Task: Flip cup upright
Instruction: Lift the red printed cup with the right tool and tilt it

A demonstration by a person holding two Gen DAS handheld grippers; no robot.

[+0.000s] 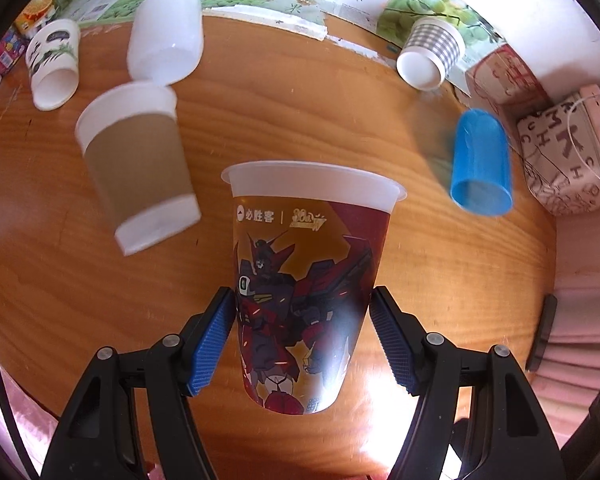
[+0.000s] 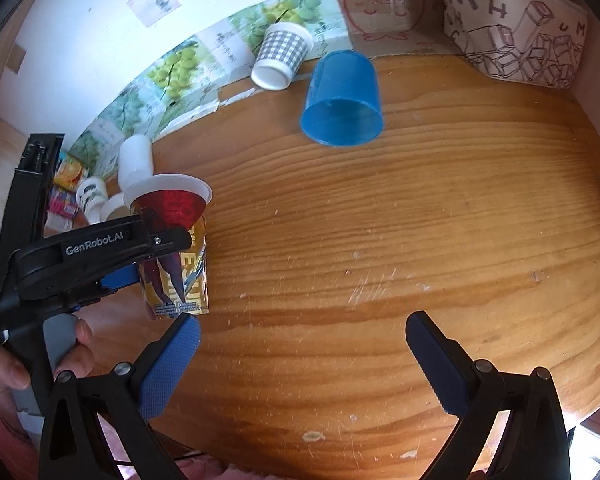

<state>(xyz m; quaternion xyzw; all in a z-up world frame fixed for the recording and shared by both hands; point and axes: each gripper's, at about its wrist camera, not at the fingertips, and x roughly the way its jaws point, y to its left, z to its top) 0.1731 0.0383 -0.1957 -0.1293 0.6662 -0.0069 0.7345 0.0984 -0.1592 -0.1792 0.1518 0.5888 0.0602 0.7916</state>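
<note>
A printed plastic cup (image 1: 304, 276) with a red robot design stands upright on the wooden table (image 1: 300, 120), rim up. My left gripper (image 1: 302, 308) straddles its lower body, blue pads (image 1: 216, 336) close beside both sides, with a thin gap on the right. In the right wrist view the same cup (image 2: 176, 256) stands at the left with the left gripper's fingers (image 2: 112, 244) around it. My right gripper (image 2: 302, 332) is open and empty over bare table. A blue cup (image 2: 342, 100) lies on its side.
A brown-sleeved paper cup (image 1: 138, 164) stands mouth down at the left. A white cup (image 1: 166, 38), a panda-print cup (image 1: 54, 64) and a checked cup (image 1: 432, 54) lie on their sides. A printed bag (image 1: 568, 160) sits at the right edge.
</note>
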